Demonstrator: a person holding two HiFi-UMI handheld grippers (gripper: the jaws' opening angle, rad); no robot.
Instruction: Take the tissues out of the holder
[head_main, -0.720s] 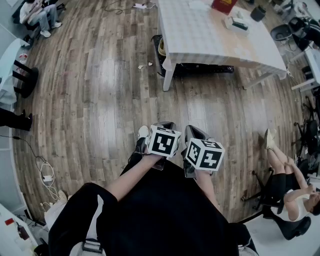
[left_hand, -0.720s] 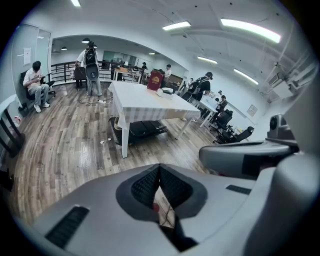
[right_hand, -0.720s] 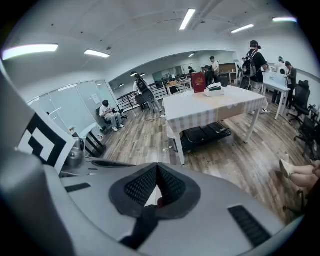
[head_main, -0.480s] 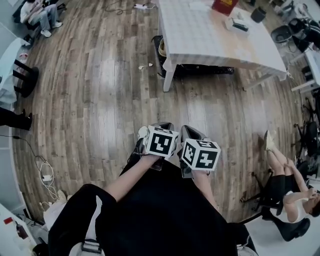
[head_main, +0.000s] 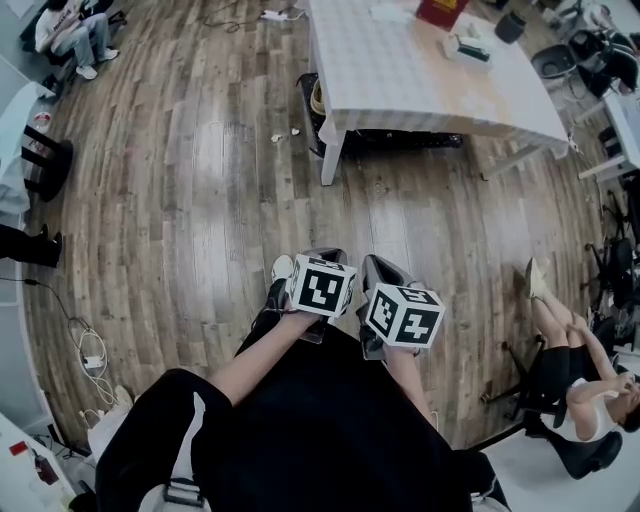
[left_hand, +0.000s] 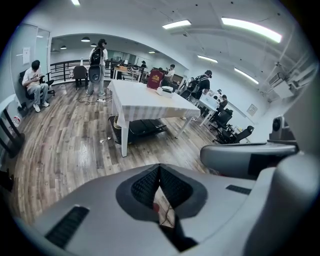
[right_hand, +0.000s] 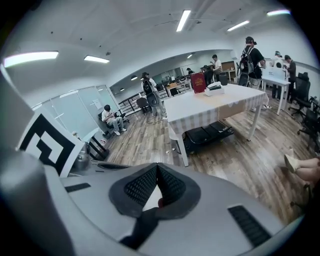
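Both grippers sit near the body, empty: left gripper (left_hand: 159, 168) & right gripper (right_hand: 157, 167), jaws pressed together. Tissue holder (head_main: 467, 47), prob. the white box, is far right on the table (head_main: 400, 85), well apart. Approach step; next: walk over, spread jaws.

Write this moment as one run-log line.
stage: not started | left gripper: shut, empty | right gripper: shut, empty | tissue holder: on table, untouched

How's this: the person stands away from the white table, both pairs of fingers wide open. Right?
Not quite: the left gripper's and right gripper's fingers are shut, as each gripper view shows. The person does stand away from the white table.
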